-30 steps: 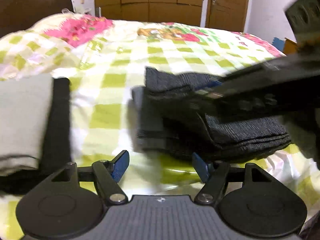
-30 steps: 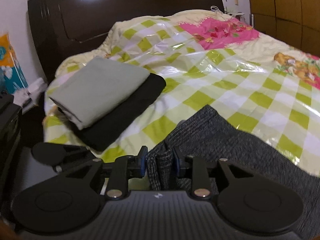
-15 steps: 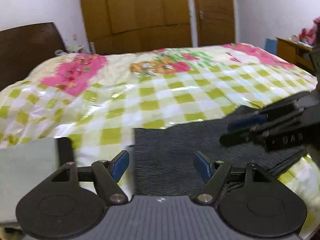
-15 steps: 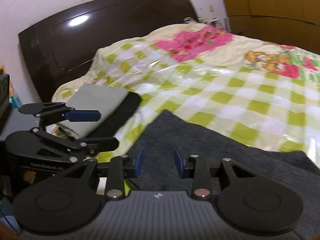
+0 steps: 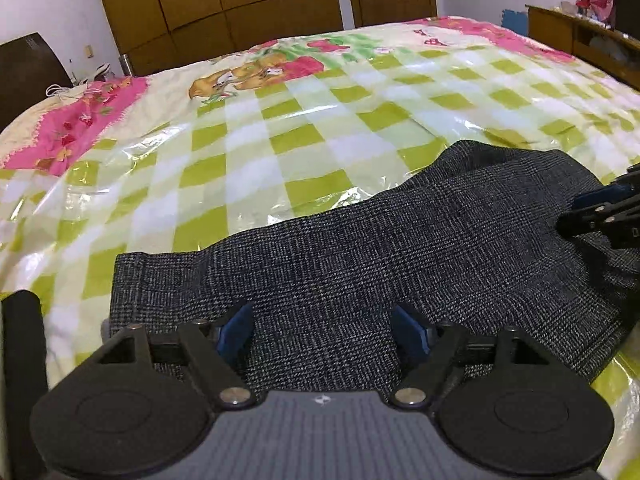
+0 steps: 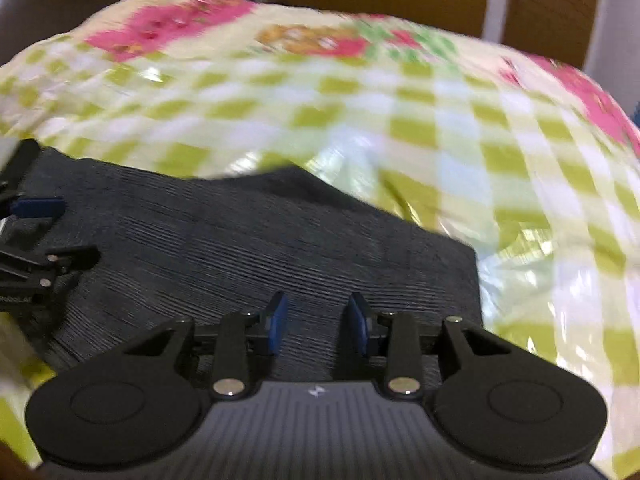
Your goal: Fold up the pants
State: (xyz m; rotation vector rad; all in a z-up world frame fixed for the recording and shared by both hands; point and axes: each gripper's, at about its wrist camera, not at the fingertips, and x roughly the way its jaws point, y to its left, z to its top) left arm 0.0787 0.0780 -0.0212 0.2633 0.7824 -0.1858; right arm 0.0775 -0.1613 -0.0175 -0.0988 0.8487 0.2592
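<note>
Your left gripper (image 5: 324, 330) hangs low over the near edge of the pants (image 5: 360, 248), jaws wide and opening, pads clear of the cloth. Your right gripper (image 6: 317, 326) stands narrow but parted over the other end, nothing pinched. The dark grey pants lie flat across the checked bedspread (image 5: 280, 120). Beyond stands a wooden wardrobe (image 5: 224, 4).

The right gripper (image 6: 318, 322) has let go of the pants (image 5: 360, 256), now spread flat; the left gripper's (image 5: 324, 330) jaws are opening wider.
</note>
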